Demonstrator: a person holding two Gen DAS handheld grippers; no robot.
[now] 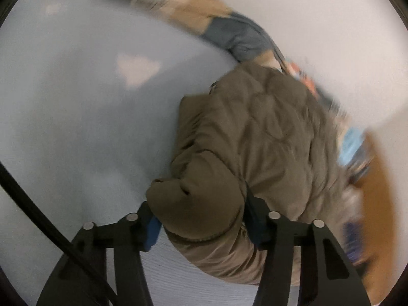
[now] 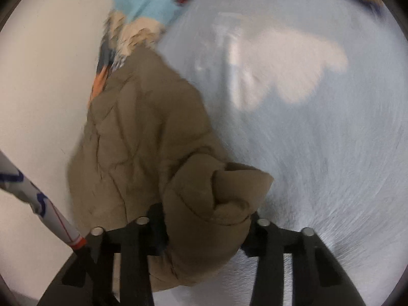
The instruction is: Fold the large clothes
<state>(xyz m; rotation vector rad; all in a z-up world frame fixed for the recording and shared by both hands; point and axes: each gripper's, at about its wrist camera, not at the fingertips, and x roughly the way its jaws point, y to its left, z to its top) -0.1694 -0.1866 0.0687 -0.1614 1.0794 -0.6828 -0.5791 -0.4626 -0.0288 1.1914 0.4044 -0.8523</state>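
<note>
Fingers [image 1: 251, 216] pinch olive jacket [image 1: 255, 132] — striped rod [image 2: 38, 204] right view only

The left gripper [image 1: 201, 219] and right gripper [image 2: 206, 219] are each clamping bunched fabric between their fingers, both angled downward.

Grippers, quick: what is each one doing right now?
Left gripper: shut on the jacket, a bunched fold between its fingers.
Right gripper: shut on the jacket too.
</note>
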